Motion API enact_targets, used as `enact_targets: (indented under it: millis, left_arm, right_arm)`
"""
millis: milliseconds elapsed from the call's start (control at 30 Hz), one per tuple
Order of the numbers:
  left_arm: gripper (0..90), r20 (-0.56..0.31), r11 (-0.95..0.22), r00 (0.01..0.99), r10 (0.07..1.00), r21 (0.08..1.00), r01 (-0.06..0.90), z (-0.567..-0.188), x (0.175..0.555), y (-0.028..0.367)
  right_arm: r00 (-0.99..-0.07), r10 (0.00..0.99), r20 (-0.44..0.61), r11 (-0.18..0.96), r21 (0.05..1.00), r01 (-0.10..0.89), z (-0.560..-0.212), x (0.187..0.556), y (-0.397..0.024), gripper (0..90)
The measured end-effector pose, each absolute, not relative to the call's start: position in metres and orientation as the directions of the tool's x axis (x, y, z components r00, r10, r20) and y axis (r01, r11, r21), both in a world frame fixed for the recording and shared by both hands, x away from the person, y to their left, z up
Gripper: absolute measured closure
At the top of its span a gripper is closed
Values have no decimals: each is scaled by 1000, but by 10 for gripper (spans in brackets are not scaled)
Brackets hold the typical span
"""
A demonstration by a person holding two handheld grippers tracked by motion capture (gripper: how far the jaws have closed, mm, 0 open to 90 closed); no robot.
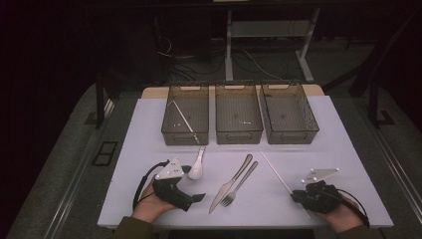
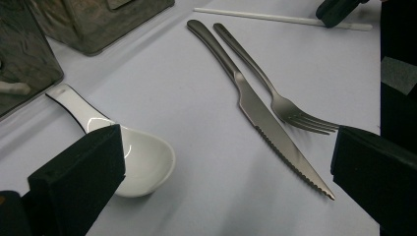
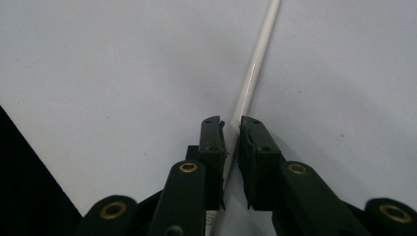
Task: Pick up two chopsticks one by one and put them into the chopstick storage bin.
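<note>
From the high view, my right gripper (image 1: 299, 196) sits low at the near right of the white table (image 1: 149, 149), its tips at the near end of a thin white chopstick (image 1: 275, 173) that runs away from me toward the three dark bins (image 1: 239, 134). My left gripper (image 1: 196, 197) rests at the near left, jaws apart and pointing right, with a white spoon (image 1: 196, 167) just beyond it. A knife (image 1: 230, 183) and a fork (image 1: 240, 184) lie side by side between my two hands. In the left bin another thin white stick (image 1: 182, 117) leans.

In the left gripper view, my left jaws stand wide with nothing between the pads. The spoon (image 2: 135, 157) lies close by the left jaw, the knife (image 2: 260, 110) and fork (image 2: 275, 91) run across the middle, and the chopstick (image 2: 275, 18) lies at the far edge, where my right gripper (image 2: 337, 11) meets it.

In the right gripper view, my right gripper (image 3: 232, 130) is drawn in narrow around the chopstick (image 3: 253, 73), which passes straight between the two pads and lies flat on the table (image 3: 98, 64). The pads sit hard against its sides, so I have it pinched near its end.
</note>
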State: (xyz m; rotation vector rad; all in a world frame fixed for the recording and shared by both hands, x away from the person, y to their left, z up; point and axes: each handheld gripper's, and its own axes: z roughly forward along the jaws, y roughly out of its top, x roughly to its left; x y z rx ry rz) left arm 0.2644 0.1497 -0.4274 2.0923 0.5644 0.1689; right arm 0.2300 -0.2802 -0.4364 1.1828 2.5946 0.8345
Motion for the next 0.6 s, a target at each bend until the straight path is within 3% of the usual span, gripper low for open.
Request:
enact_targets:
  millis: [600]
  left_arm:
    - [0, -100, -461, 887, 452, 825, 328, -428, 265, 150]
  right_arm:
    - [-630, 776, 32, 510, 556, 656, -437, 239, -302, 839]
